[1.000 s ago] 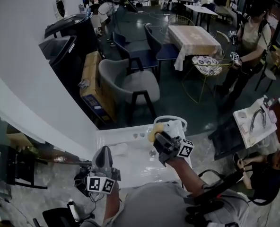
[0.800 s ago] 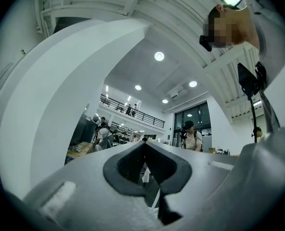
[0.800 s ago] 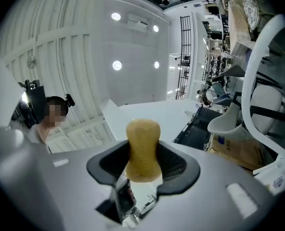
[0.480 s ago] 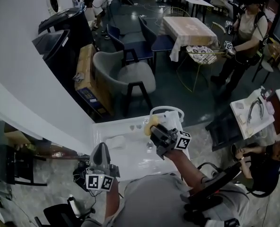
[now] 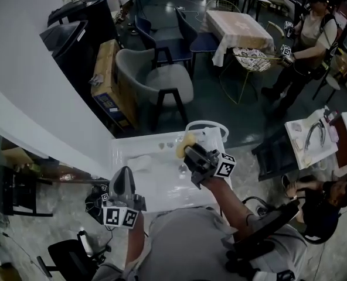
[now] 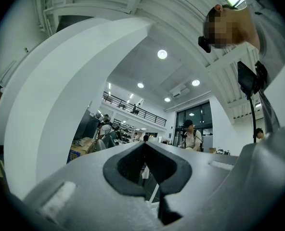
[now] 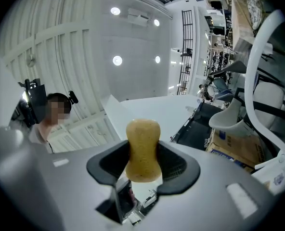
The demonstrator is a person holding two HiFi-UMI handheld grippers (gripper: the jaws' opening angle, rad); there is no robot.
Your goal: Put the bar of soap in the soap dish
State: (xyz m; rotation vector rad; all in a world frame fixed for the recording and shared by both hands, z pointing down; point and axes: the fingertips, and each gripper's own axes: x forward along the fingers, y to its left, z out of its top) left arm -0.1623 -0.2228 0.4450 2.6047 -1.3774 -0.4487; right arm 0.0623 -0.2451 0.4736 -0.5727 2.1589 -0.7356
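The soap (image 7: 142, 148) is a yellow, matt, grainy bar, rounded at the ends and pinched in at the waist (a peanut shape). The right gripper (image 7: 143, 166) has its dark ribbed pads (image 7: 178, 163) clamped on that waist, with the upper end standing clear of the grey jaws. In the head view the soap (image 5: 183, 146) hangs over the far right part of a smooth white top (image 5: 156, 186), held by the right gripper (image 5: 191, 157).

The left gripper (image 6: 147, 170) has its jaws together with nothing in them. It sits at the near left corner of the top (image 5: 125, 186).

A pale oblong thing (image 5: 139, 163) lies on the top's left part, apart from the soap (too small to tell if it is the dish). A white hoop (image 5: 207, 124) rises just past the far edge. Farther off are a grey chair (image 5: 162, 89) and a cardboard box (image 5: 106, 84).
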